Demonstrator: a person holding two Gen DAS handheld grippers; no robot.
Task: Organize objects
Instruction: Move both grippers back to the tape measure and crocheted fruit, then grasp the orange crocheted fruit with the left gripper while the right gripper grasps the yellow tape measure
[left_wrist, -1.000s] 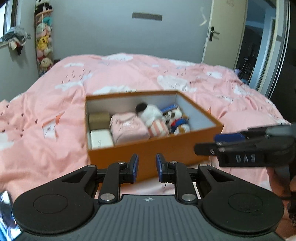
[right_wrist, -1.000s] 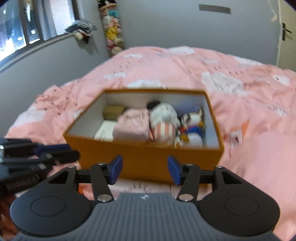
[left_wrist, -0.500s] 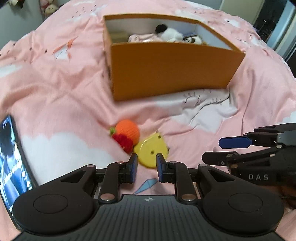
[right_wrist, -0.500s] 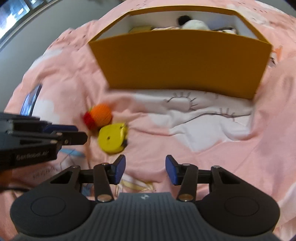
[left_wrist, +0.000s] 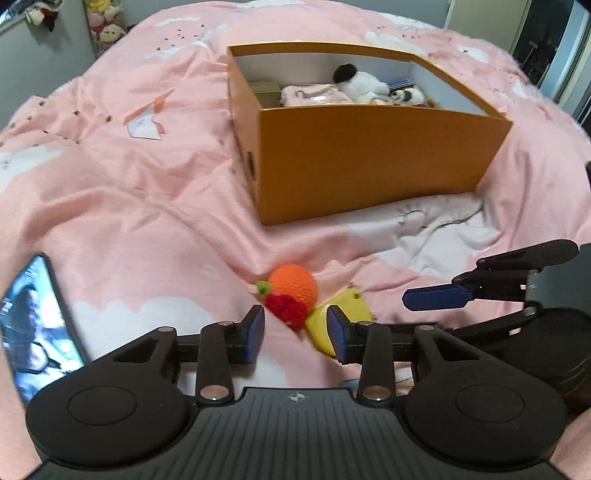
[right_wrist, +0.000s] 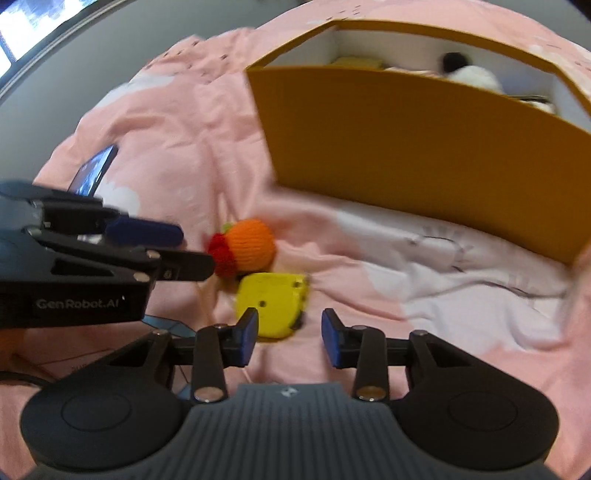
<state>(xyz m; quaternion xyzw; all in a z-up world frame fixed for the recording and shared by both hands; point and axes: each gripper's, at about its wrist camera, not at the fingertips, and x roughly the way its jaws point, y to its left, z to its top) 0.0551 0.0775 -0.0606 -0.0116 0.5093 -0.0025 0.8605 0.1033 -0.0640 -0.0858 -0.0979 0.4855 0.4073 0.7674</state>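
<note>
An orange crocheted fruit (left_wrist: 293, 284) with a red crocheted piece (left_wrist: 286, 308) lies on the pink bedspread beside a flat yellow toy (left_wrist: 349, 304). My left gripper (left_wrist: 295, 334) hovers just short of them, its jaws opening, and its pads touch nothing. In the right wrist view the fruit (right_wrist: 251, 242) and the yellow toy (right_wrist: 271, 301) lie just beyond my right gripper (right_wrist: 290, 338), which is open and narrowing a little. The left gripper (right_wrist: 195, 249) comes in from the left there, next to the red piece. The orange box (left_wrist: 369, 158) behind holds several soft toys and pouches.
A phone (left_wrist: 33, 325) with a lit screen lies on the bedspread at the left. The right gripper (left_wrist: 443, 282) reaches in at the right of the left wrist view. The box's front wall (right_wrist: 406, 147) stands behind the toys. Plush toys hang at the far wall.
Both grippers tipped down from the box to the toys in front of it and came closer. The left jaws have spread apart. The right jaws have narrowed slightly.
</note>
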